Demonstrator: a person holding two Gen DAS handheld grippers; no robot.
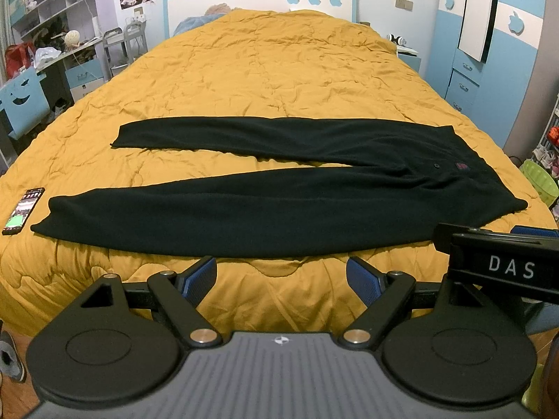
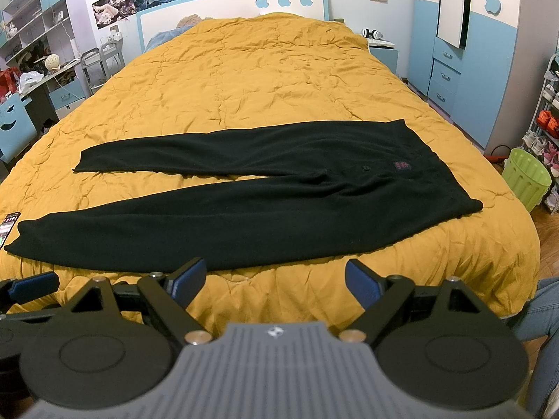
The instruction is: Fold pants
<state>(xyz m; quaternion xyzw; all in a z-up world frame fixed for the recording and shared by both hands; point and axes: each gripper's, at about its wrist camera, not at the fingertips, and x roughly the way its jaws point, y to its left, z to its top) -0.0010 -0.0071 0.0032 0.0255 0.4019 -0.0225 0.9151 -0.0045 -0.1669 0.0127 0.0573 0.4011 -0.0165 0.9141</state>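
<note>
The black pants (image 1: 279, 209) lay flat on the bed (image 1: 272, 76), legs splayed. Both grippers, left gripper (image 1: 281, 277) and right gripper (image 2: 276, 279), hung apart, empty. Best to pinch the near leg's hem and waistband together

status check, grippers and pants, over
Left gripper open, right gripper open, both short of the bed. Black pants flat, unfolded, legs splayed left. Phone beside near leg cuff.

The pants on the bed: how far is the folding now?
Done: the black pants lie spread flat on the yellow bedcover, legs apart, waist to the right. In hand: nothing; the left gripper and right gripper hover before the near edge, jaws open. Left: every fold.
</note>
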